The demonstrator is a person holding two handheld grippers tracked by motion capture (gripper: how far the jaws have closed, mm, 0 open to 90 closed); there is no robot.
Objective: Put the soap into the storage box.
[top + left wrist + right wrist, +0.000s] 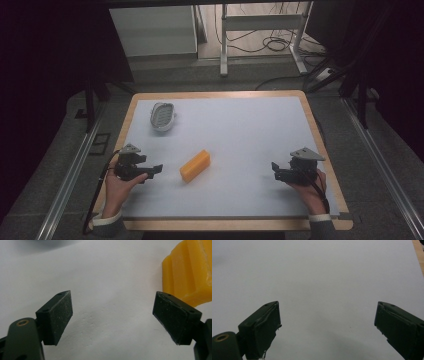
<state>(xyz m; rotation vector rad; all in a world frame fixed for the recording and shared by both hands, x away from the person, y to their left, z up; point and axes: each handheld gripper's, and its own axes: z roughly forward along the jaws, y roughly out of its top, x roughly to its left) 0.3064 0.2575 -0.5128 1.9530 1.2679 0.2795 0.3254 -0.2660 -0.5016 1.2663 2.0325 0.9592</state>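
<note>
a yellow block [195, 165] is lying on the white mat [240, 140], a little left of centre, its long side running diagonally. the left gripper [156, 170] is sitting low just beside the block's left end, apart from it, jaws spread wide with nothing between them; in the left gripper view the block [190, 275] is showing past the right-hand jaw. the right gripper [275, 171] is resting near the mat's right edge, well apart from the block, jaws also standing wide over bare mat [324, 285]. a white ribbed thing [163, 116] is lying near the mat's far left corner; what it is cannot be told.
</note>
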